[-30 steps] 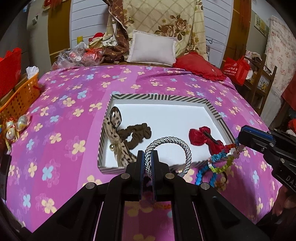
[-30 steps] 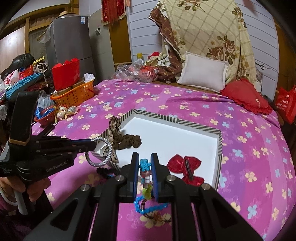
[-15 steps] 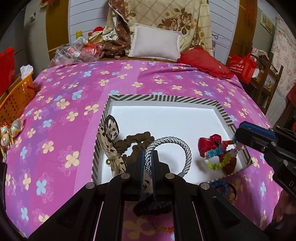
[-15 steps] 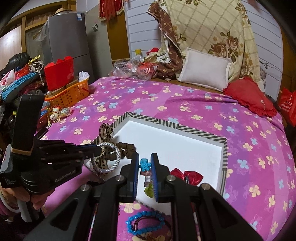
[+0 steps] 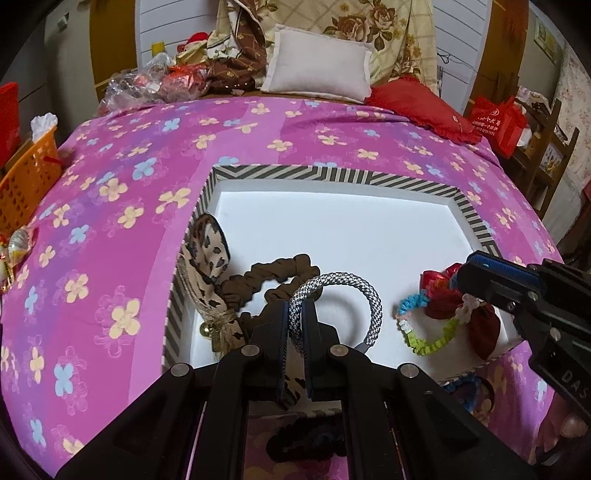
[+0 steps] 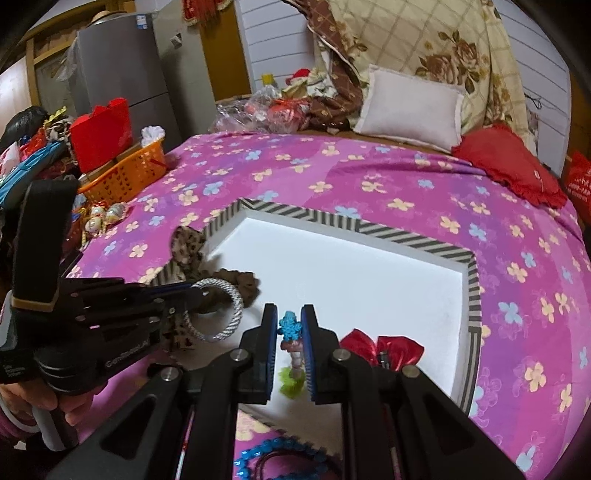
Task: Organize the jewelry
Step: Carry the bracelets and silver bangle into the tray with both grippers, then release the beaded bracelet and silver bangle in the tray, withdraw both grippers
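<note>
Orange basket (image 6: 125,173) beside bed; white pillow (image 5: 317,66), red cushion (image 5: 421,107) at headboard.

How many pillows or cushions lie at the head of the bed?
2: a white pillow leaning against the folded floral quilt, and a red cushion beside it at its right. Others may be hidden under the quilt.

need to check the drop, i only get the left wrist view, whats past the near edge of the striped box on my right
Observer: A blue beaded bracelet lies on the pink flowered bedspread, outside the striped-rim white box.
Operator: what exactly is the right gripper pinching
Observer: The right gripper is shut on the multicoloured beaded bracelet, at a blue flower-shaped bead.
Operator: whos holding my left gripper
Observer: A hand grips its handle; the left gripper holds the silver braided rope bangle.
</note>
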Available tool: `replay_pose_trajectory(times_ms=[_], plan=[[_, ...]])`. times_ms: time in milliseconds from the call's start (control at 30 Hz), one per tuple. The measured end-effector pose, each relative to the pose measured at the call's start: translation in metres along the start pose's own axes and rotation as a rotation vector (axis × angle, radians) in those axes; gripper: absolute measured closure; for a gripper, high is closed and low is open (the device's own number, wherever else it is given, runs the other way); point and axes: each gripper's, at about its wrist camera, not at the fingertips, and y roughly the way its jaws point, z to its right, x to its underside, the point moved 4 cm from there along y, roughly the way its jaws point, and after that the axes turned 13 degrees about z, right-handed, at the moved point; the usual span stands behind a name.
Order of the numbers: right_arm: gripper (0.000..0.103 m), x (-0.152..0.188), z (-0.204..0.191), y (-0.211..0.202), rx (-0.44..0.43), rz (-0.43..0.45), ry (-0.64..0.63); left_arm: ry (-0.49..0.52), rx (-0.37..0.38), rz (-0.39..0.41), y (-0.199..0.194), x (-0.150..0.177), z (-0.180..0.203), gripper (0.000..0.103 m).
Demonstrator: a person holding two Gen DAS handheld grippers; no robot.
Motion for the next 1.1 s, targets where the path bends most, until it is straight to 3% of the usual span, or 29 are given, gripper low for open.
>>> replay_pose_trajectory(times_ms=[300, 600, 633, 700, 800, 833, 1067, 1100], plan=[[0.090, 0.019, 0.039, 0.022, 0.059, -0.052, 0.081, 0.002, -0.004, -0.035, 0.018, 0.005, 0.004, 0.103], [0.089, 0.037, 0.049, 0.033, 0.096, -0.091, 0.083, 0.013, -0.022, -0.058, 0.031, 0.011, 0.007, 0.103], [0.087, 0.038, 0.048, 0.032, 0.098, -0.093, 0.087, 0.014, -0.024, -0.060, 0.031, 0.012, 0.007, 0.103], [0.073, 0.039, 0.048, 0.029, 0.103, -0.091, 0.096, 0.013, -0.029, -0.060, 0.032, 0.013, 0.006, 0.100], [0.062, 0.037, 0.042, 0.016, 0.118, -0.064, 0.078, 0.005, -0.025, -0.066, 0.034, 0.014, 0.005, 0.082], [0.061, 0.035, 0.040, 0.011, 0.125, -0.049, 0.066, 0.006, -0.026, -0.064, 0.033, 0.013, 0.005, 0.077], [0.058, 0.031, 0.032, -0.009, 0.139, -0.036, 0.072, 0.015, -0.039, -0.020, 0.014, 0.010, 0.006, 0.073], [0.052, 0.030, 0.029, -0.014, 0.130, -0.015, 0.071, 0.015, -0.043, -0.011, 0.010, 0.010, 0.005, 0.073]])
